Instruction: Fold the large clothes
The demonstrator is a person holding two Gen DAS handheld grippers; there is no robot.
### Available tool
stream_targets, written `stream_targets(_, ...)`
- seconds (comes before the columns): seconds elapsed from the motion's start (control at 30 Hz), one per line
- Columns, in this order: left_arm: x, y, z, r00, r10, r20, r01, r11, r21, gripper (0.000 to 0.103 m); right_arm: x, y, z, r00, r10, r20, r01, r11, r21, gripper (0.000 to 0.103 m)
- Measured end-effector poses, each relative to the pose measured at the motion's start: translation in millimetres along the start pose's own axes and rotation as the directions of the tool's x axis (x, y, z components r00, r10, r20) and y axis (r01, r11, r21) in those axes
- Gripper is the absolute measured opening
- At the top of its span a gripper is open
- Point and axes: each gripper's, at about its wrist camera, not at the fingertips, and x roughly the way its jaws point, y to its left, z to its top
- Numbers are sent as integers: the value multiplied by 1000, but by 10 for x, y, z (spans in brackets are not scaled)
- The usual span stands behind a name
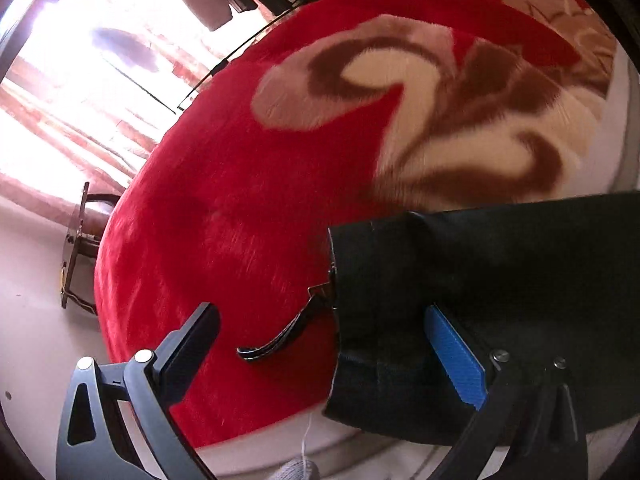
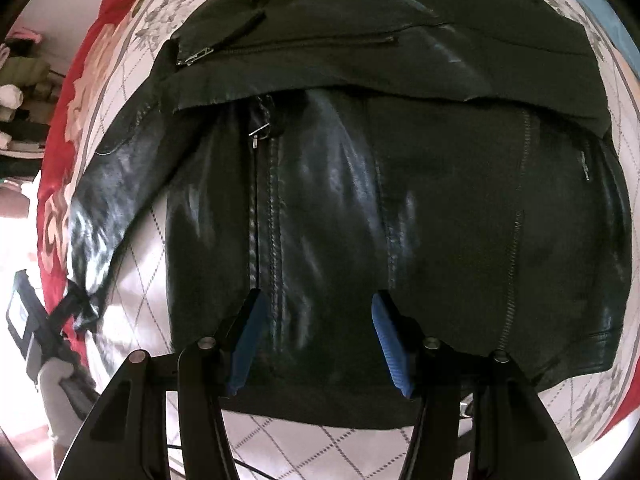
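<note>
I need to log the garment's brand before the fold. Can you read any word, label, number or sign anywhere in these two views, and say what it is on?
No readable text in either view.
Black leather jacket: no tag, brand or size label showing; only zippers and seams.
Sleeve cuff by the left tongs: no print visible.
Red plush blanket: swirl pattern only, no lettering.
Quilted floral sheet: pattern only.

Left of the black jacket (image 2: pixel 360 200) I see open red blanket (image 1: pixel 224 208); a zipper pull (image 1: pixel 280 340), seemingly, lies there.
</note>
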Motion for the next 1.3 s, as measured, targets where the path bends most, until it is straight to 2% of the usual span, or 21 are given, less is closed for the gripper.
stream_targets(0.17,-145,181,-28,998,-48,-46,46,998,-42,103,0,81,21,1000,-11,-11,12,1000,11,57)
stream_targets(0.23,-352,277,-120,987,-148,-67,139,983,-123,103,-42,110,19,1000,-10,-11,10,1000,10,57)
stream_targets(0.27,-455,328,-195,972,-217,-89,200,964,-174,103,-45,141,13,1000,-8,-12,8,1000,11,57)
stream_targets(0.3,-520,387,-310,944,-305,-125,269,932,-241,103,-57,157,12,1000,-6,-14,6,1000,13,57)
stream_targets(0.33,-551,429,-451,901,-402,-161,338,886,-319,103,-60,172,12,1000,-8,-19,8,1000,14,57)
stream_targets(0.4,-522,446,-645,828,-525,-197,414,809,-418,103,-45,218,37,999,-19,-26,20,1000,18,57)
stream_targets(0.47,-390,387,-858,762,-610,-217,440,734,-518,103,3,242,41,999,-35,-36,36,999,26,57)
stream_targets(0.5,-331,376,-892,747,-627,-220,438,714,-547,103,37,275,50,998,-40,-41,41,999,34,57)
stream_targets(0.53,-226,345,-948,725,-654,-216,430,675,-599,103,57,271,57,998,-43,-44,45,998,43,57)
stream_targets(0.57,-147,359,-952,725,-659,-202,424,658,-622,103,81,284,75,998,-46,-45,48,998,47,57)
stream_targets(0.67,-129,270,-861,769,-618,-165,406,670,-621,103,105,281,100,997,-71,-39,72,997,38,57)
stream_targets(0.83,-7,360,-595,796,-590,-136,368,651,-664,103,198,285,113,993,-114,-41,115,993,24,57)
stream_targets(0.9,35,454,-485,824,-555,-114,345,651,-676,103,252,271,107,993,-106,-58,108,993,39,57)
stream_targets(0.93,4,455,-440,848,-522,-97,327,658,-679,103,267,268,102,993,-102,-62,105,993,46,57)
stream_targets(0.97,-13,454,-391,864,-497,-86,315,666,-676,96,283,286,95,993,-101,-63,104,993,51,57)
stream_targets(1.0,-46,449,-324,890,-449,-77,289,689,-665,74,294,316,88,993,-99,-62,102,993,54,57)
stream_targets(1.03,-65,443,-257,912,-403,-79,260,716,-648,65,294,327,88,993,-97,-61,101,993,55,57)
stream_targets(1.1,-92,410,-140,928,-365,-71,245,745,-620,37,291,340,82,993,-102,-58,105,993,57,57)
stream_targets(1.13,-136,376,-82,940,-336,-65,235,772,-591,28,278,349,97,993,-104,-53,107,992,58,57)
stream_targets(1.2,-226,353,-21,951,-308,-36,239,802,-548,11,244,380,113,992,-118,-41,121,991,60,57)
stream_targets(1.3,-440,297,23,959,-284,14,257,843,-472,7,148,453,177,989,-145,2,144,988,52,57)
